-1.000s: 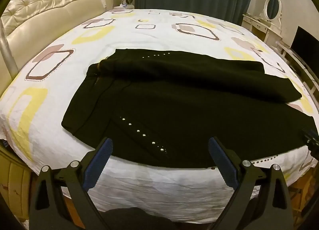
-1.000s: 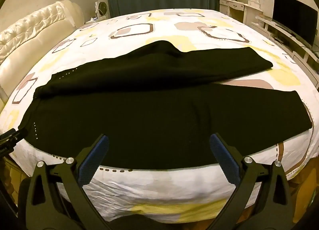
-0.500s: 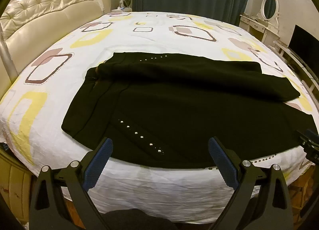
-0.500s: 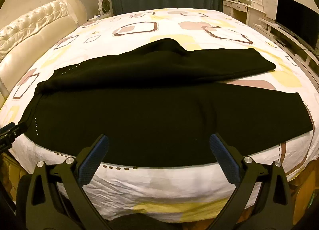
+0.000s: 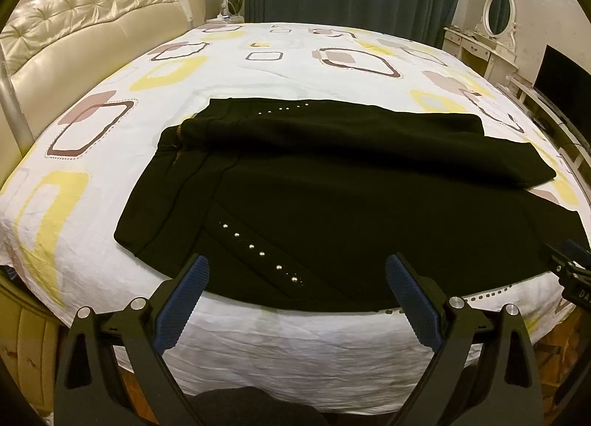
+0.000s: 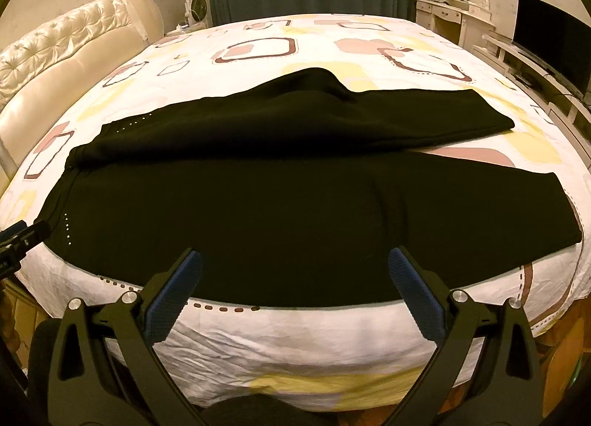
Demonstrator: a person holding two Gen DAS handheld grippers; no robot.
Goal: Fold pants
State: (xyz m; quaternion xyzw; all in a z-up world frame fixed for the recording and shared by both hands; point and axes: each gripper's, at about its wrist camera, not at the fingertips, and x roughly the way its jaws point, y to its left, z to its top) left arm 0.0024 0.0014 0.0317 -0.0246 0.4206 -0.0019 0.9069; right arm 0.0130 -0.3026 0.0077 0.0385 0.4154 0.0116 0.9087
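While both tongs, left (image 5: 297, 280) and right (image 6: 295, 272), hang spread wide and empty off the bed's (image 5: 295, 344) near edge, where the pants (image 5: 332, 197) lie, pinching one layer may drag them crooked.

You find almost nothing to read here. At the right edge of your left wrist view, the black body of the right claw (image 5: 576, 278) carries pale letters that look like "DA", cut off by the frame. The same kind of marking on the left claw (image 6: 14, 245) in your right wrist view is too blurred to make out.
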